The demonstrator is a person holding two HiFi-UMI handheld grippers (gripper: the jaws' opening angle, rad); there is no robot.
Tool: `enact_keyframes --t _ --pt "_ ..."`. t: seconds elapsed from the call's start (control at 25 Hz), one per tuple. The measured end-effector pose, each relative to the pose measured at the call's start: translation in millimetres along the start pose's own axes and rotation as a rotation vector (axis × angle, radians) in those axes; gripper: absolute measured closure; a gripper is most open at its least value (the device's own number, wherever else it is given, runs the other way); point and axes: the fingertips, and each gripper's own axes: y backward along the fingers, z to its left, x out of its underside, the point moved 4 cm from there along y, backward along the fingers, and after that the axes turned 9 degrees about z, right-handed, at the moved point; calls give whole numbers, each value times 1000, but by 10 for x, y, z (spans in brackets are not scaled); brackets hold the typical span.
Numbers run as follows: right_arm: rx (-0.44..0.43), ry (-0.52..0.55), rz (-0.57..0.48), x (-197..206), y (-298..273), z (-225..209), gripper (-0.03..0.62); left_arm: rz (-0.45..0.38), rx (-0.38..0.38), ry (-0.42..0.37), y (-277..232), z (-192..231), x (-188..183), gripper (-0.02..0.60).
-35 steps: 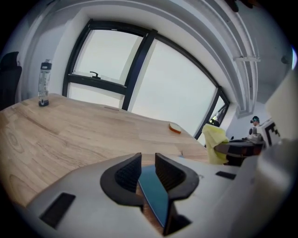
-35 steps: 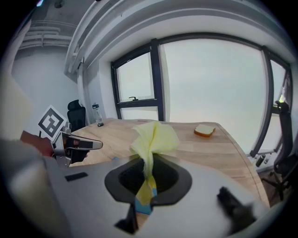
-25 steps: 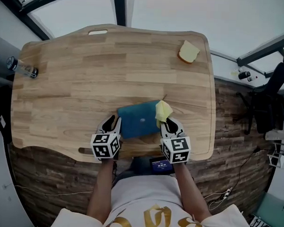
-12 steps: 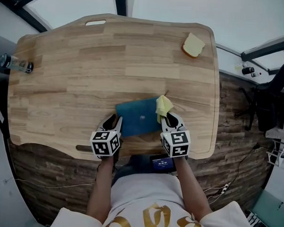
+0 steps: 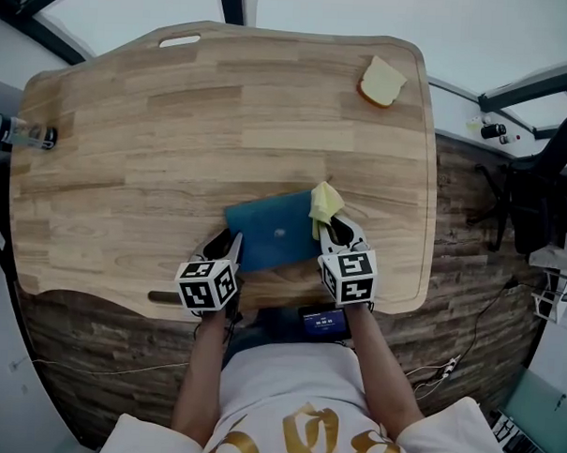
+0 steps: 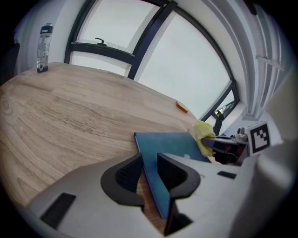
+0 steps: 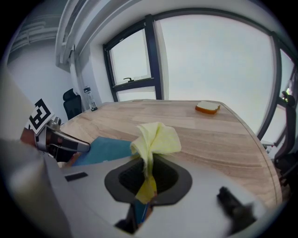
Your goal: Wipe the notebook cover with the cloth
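A blue notebook (image 5: 272, 232) lies flat on the wooden table (image 5: 175, 141), near its front edge. My left gripper (image 5: 222, 250) is at the notebook's near left corner, and the left gripper view shows it shut on the notebook's edge (image 6: 150, 173). My right gripper (image 5: 337, 233) is shut on a yellow cloth (image 5: 325, 204), which bunches up out of the jaws (image 7: 156, 138). The cloth sits over the notebook's right edge, with the blue cover (image 7: 104, 149) just to its left. The cloth (image 6: 203, 135) also shows beyond the cover (image 6: 170, 146) in the left gripper view.
A yellow sponge-like block (image 5: 381, 81) lies at the table's far right corner. A clear bottle (image 5: 20, 132) lies at the far left edge. A small dark device (image 5: 324, 321) sits below the table's front edge. An office chair (image 5: 538, 194) stands off to the right.
The head view has shifted slightly. Both grippers keep their holds, and the cloth stays at the notebook's right edge with no clear movement across the cover.
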Motion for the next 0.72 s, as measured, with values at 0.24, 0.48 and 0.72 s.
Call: enact_keyframes --t 0.24,0.48,0.72 --pt "-1 8 24 15 -71 -19 556 5 11 14 -13 10 -22 473" --pt "-5 16 54 27 -146 -1 556 16 39 59 -12 41 -24 488" --pt "-4 24 72 24 -165 0 556 25 68 102 -16 73 -30 505"
